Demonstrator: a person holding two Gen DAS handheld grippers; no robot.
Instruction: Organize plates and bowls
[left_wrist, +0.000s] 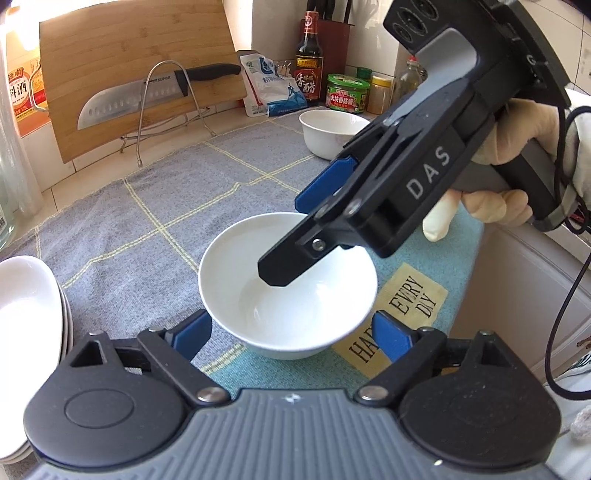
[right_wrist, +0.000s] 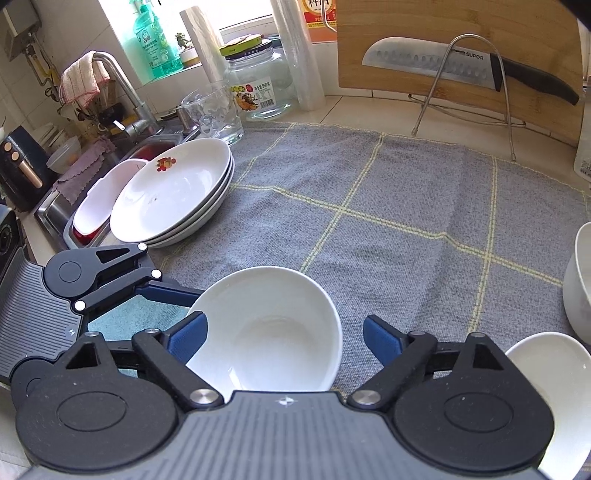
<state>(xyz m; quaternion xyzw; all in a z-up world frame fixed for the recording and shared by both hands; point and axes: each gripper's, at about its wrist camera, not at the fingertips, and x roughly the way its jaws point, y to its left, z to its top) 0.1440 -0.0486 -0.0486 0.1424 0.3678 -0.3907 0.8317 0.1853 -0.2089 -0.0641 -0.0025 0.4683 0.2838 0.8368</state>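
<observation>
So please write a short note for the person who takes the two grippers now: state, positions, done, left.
Left gripper: open, fingers either side of the white bowl on the grey cloth, not pressing.
Right gripper: open around the same bowl.
Done: plates stacked beside the sink.
Left: this bowl, a second bowl near the jars, and a small dish at the right are not yet stacked.

- Round ceramic bowl (left_wrist: 288, 291): plain white.
- Woven cloth mat (right_wrist: 388, 229): grey, yellow grid lines.
- Stacked ceramic plates (right_wrist: 173, 195): white, red-orange floral motif.
- Gripper pads (left_wrist: 389, 338): blue.
</observation>
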